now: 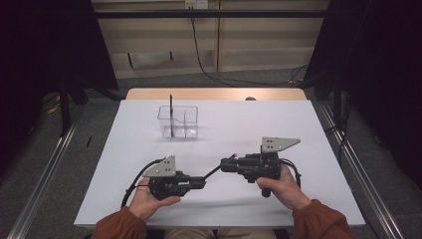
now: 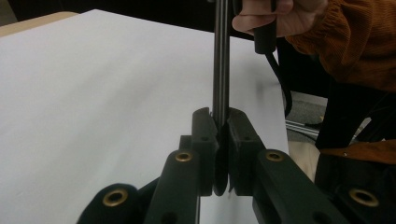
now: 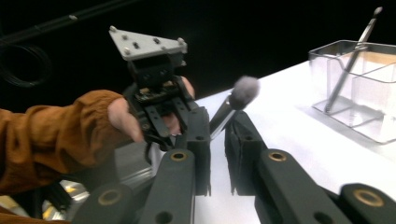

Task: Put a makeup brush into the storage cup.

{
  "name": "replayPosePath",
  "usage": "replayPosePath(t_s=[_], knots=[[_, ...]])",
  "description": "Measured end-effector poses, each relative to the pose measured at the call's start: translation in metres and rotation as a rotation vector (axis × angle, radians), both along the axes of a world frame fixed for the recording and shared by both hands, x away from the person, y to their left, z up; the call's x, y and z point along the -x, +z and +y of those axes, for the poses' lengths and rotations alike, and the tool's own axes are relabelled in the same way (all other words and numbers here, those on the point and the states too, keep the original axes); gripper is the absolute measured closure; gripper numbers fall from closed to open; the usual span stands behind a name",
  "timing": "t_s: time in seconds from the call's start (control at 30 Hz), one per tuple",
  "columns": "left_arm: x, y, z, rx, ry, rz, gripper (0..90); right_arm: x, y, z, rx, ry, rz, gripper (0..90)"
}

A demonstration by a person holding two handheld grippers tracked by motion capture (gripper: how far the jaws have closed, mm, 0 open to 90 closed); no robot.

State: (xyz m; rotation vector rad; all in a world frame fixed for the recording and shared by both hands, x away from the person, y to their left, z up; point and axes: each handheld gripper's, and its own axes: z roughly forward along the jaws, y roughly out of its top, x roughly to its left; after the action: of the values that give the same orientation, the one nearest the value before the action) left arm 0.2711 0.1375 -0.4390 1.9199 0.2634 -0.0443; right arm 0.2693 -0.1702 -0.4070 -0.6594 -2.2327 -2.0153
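Over the near half of the white table, two hand-held tools nose to nose, just above the surface. Between them, a makeup brush, slanting from low on the left up to the right, bridging the two.

Left gripper: closed narrow on the brush, jaws pressed against either side of the dark glossy handle. Handle running straight away from the jaws in the left gripper view, up toward the other hand and its orange sleeve. Cradled from below in the high view, grey three-cornered plate on top, cable looping off to the left.

Right gripper: also drawn in narrow, pinching the brush by its metal collar. Fluffy grey bristle head sticking out just past the jaw tips, pointing up and away in the right gripper view. Opposite, beyond the jaws, the left hand wrapped round its own tool.

So: one brush, gripped at both ends, off the table, roughly centre-front.

Farther back, left of centre, a clear plastic organiser with compartments, standing well apart from both tools. Inside it, a slim dark stick, upright and leaning a little, tip rising above the rim. Which compartment, hard to say for sure.
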Motion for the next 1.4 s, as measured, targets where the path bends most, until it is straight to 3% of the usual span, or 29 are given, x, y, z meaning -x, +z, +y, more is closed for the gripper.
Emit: replayPosePath(t_s=[0.17,0.3,0.43,0.63,0.87,1.07,1.2,1.27,1.4], knots=[[-0.004,-0.002,0.003,0.012,0.05,0.003,78.0,0.0,0.002,0.003,-0.015,0.009,0.01,83.9],[-0.006,-0.001,0.004,0.018,0.079,0.011,66.0,-0.002,0.003,0.001,-0.018,-0.003,0.014,83.9],[-0.005,-0.001,0.004,0.011,0.088,0.002,62.2,-0.002,0.004,-0.001,-0.014,-0.008,0.02,83.9],[-0.006,0.002,0.007,0.038,0.133,0.003,50.3,-0.003,0.006,-0.005,-0.005,-0.014,0.035,83.9],[-0.008,0.007,0.013,0.059,0.198,0.019,28.6,-0.006,0.013,-0.006,-0.008,-0.014,0.042,83.9],[-0.01,0.011,0.017,0.073,0.246,0.018,10.9,-0.008,0.018,-0.01,0.02,-0.023,0.041,83.9],[-0.01,0.013,0.015,0.085,0.242,0.028,5.2,-0.012,0.02,-0.014,0.04,-0.036,0.048,83.8],[-0.009,0.014,0.014,0.084,0.228,0.008,3.4,-0.013,0.022,-0.014,0.054,-0.028,0.054,83.8],[-0.009,0.014,0.014,0.083,0.209,0.007,1.3,-0.016,0.028,-0.012,0.075,-0.009,0.07,83.8]])
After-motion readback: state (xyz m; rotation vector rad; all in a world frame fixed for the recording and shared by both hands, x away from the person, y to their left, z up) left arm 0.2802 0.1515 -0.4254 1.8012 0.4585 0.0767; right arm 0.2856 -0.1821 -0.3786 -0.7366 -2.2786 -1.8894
